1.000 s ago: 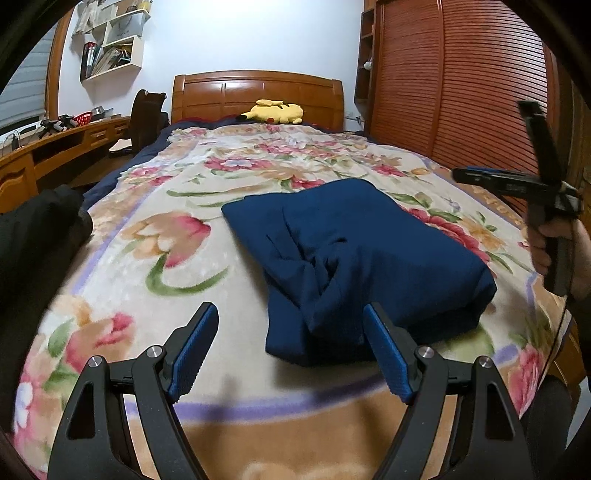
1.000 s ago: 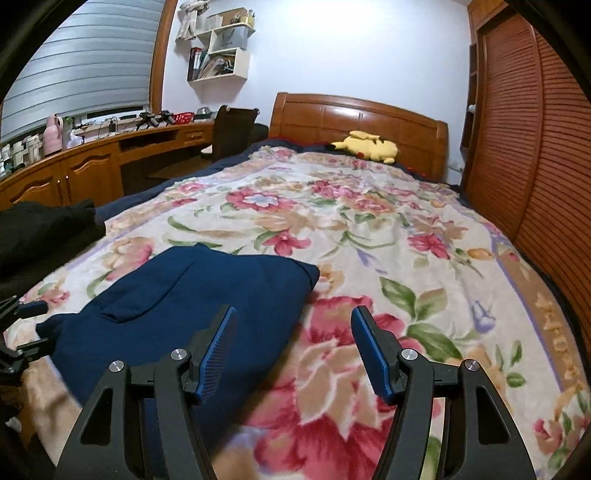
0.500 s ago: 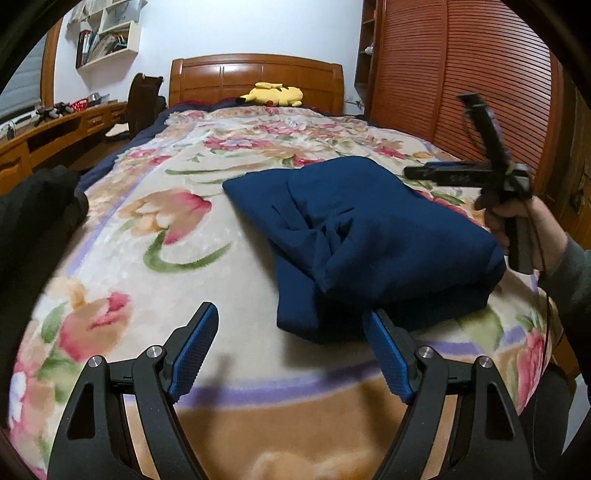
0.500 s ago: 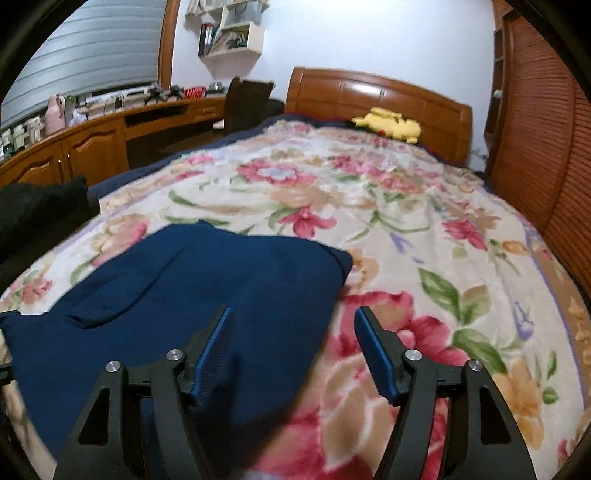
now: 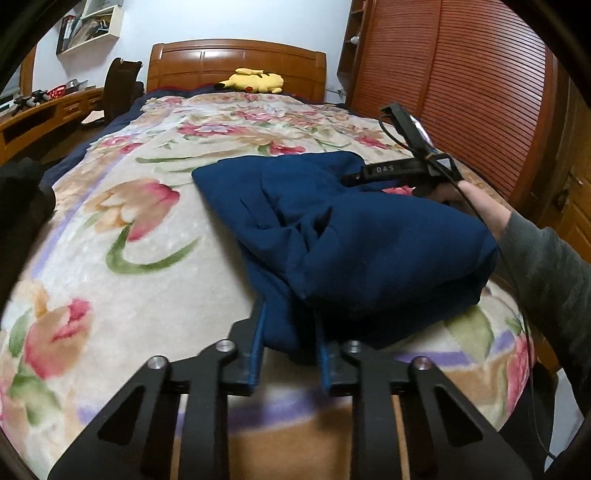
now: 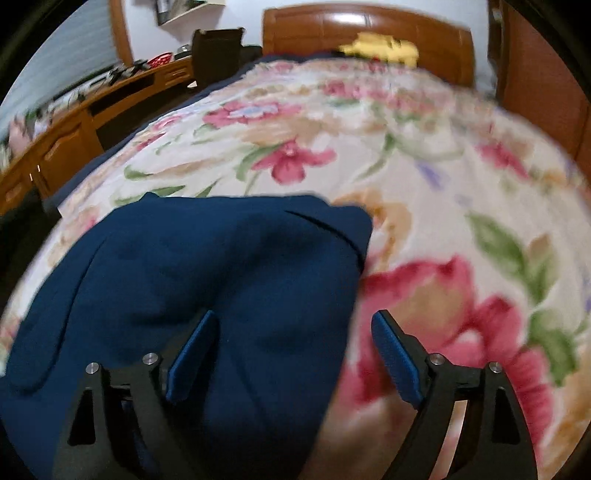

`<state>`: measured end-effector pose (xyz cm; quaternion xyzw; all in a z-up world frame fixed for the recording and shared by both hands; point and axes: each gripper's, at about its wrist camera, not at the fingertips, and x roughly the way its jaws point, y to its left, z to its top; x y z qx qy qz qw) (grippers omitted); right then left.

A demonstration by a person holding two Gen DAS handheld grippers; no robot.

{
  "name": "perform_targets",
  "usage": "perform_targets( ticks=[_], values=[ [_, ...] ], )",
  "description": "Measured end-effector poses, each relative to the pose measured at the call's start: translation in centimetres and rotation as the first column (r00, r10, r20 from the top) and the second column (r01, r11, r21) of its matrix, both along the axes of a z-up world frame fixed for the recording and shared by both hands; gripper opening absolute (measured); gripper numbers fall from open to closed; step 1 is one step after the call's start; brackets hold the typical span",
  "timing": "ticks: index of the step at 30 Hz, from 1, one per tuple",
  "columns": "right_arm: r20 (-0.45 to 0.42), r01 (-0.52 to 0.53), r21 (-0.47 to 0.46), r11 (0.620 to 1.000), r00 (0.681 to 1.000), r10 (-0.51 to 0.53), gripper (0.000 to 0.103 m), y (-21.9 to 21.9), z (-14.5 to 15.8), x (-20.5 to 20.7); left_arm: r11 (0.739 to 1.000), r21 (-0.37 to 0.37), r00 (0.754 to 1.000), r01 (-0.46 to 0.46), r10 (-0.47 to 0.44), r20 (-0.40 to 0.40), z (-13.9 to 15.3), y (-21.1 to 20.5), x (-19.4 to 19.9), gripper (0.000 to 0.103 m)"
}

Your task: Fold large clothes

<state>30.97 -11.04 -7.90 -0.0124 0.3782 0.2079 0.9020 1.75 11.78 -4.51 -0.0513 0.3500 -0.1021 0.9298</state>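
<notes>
1. Flowered cream blanket lies bare left of and beyond the bunched navy blue garment.
2. Right flank: grey-sleeved arm and slatted wooden wardrobe doors.

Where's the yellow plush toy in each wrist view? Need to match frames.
Left wrist: yellow plush toy top centre, lying against the wooden headboard.
Right wrist: yellow plush toy top, right of centre, blurred.
Shared landmark: the headboard behind it in both views.
</notes>
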Motion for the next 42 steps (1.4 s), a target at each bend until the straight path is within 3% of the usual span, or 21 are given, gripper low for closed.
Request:
perform_targets(
  ticks=[2,4,5,6,7,13,21,28,34,42],
  values=[
    [-0.062,-0.022,0.084,0.996,0.998,0.028,0.084,-0.5,-0.5,0.6,1.000,-0.004,1.000,-0.001,0.001,0.009,0.1,0.1,-0.3,0.017],
    [-0.080,-0.076,0.153,0.985,0.993,0.088,0.047,-0.7,-0.3,0.5,1.000,-0.013,1.000,-0.003,0.004,0.026,0.4,0.3,-0.5,0.016],
    [-0.072,-0.087,0.163,0.983,0.992,0.100,0.042,-0.6,0.1,0.1,1.000,-0.018,0.999,-0.006,0.006,0.039,0.7,0.4,-0.7,0.015],
    [-0.056,-0.085,0.145,0.986,0.994,0.094,0.026,-0.5,0.6,-0.2,1.000,-0.021,0.999,-0.010,0.011,0.051,1.0,0.6,-0.8,0.014],
    [-0.044,-0.094,0.127,0.987,0.994,0.100,0.020,-0.2,1.1,-0.7,1.000,-0.025,0.998,-0.013,0.015,0.064,1.4,0.7,-1.0,0.014],
    [0.138,-0.088,0.077,0.993,0.987,0.077,0.016,1.3,6.5,-5.9,0.998,-0.009,0.987,-0.062,0.062,0.145,4.4,2.4,-2.4,0.012],
    [0.233,-0.138,0.015,0.990,0.964,0.130,0.016,5.4,10.8,-12.1,0.985,0.011,0.963,-0.172,0.166,0.214,8.0,9.4,-4.7,0.012],
    [0.297,-0.199,-0.037,0.979,0.934,0.201,0.016,11.9,14.1,-15.6,0.960,0.048,0.932,-0.274,0.253,0.259,11.2,15.8,-6.3,0.012],
    [0.365,-0.259,-0.080,0.962,0.891,0.270,0.015,18.8,18.5,-17.2,0.917,0.091,0.886,-0.388,0.344,0.312,14.1,22.1,-7.6,0.012],
    [0.445,-0.362,-0.065,0.930,0.823,0.352,0.015,28.1,22.5,-19.2,0.824,0.130,0.801,-0.551,0.480,0.356,17.0,30.7,-9.9,0.012]
  ],
)
